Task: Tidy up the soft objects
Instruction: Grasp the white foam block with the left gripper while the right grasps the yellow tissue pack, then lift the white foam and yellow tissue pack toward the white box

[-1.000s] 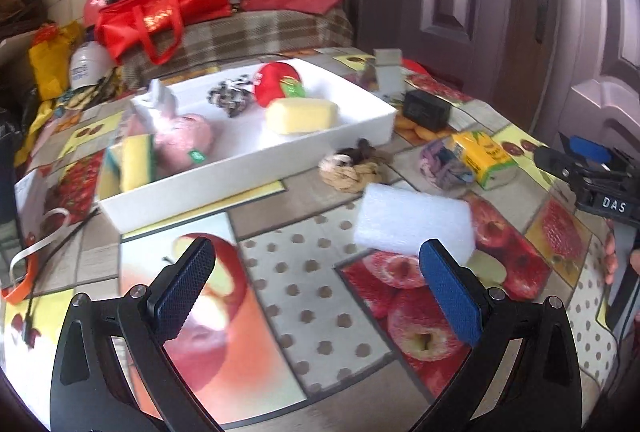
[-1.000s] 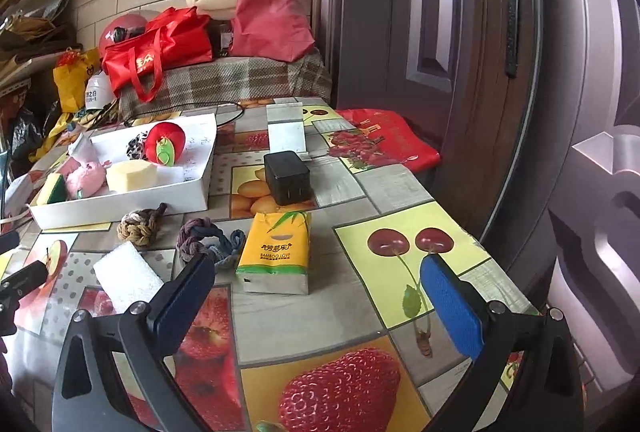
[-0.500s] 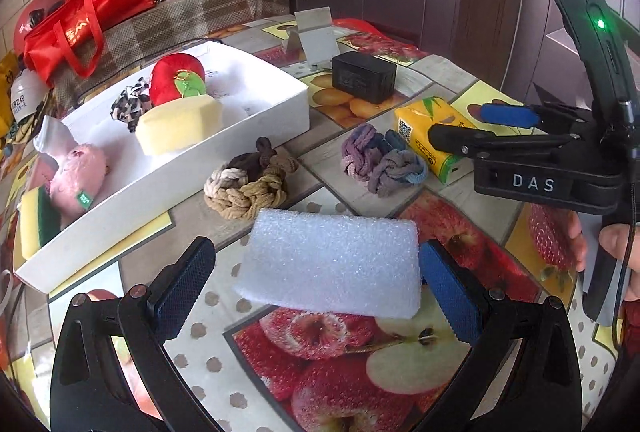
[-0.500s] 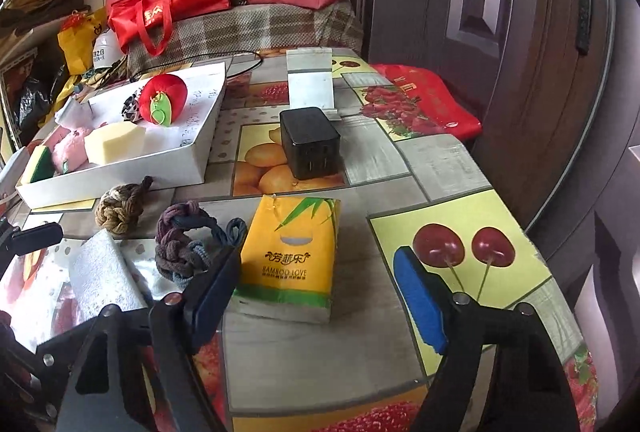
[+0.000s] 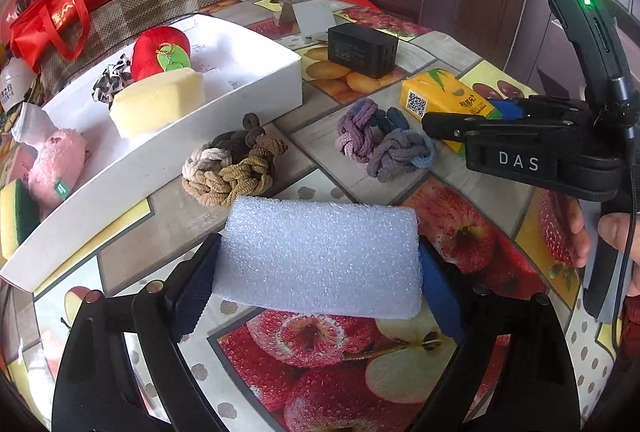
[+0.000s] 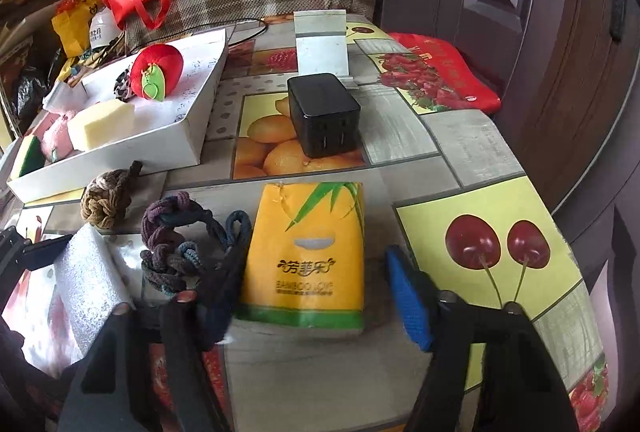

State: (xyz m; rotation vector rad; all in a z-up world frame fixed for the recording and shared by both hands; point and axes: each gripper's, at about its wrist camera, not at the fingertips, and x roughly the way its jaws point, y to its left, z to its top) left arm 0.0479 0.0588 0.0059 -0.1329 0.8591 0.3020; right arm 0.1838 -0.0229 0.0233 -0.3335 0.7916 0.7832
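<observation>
"DAS" stands on the right tongs [image 5: 494, 114]; "BAMBOO LOVE" on the yellow tissue pack [image 6: 306, 252].

Hidden and blurred parts

The right gripper's [image 6: 316, 296] left finger [image 6: 224, 292] is smeared by motion beside the tissue pack [image 6: 306, 252]; the foam block [image 5: 320, 256] covers the left gripper's [image 5: 316, 288] pad faces, so contact is unclear.

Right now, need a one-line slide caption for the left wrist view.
Left gripper closing around the white foam block on the fruit-print tablecloth, white tray of soft toys behind, right gripper at the tissue pack.
</observation>
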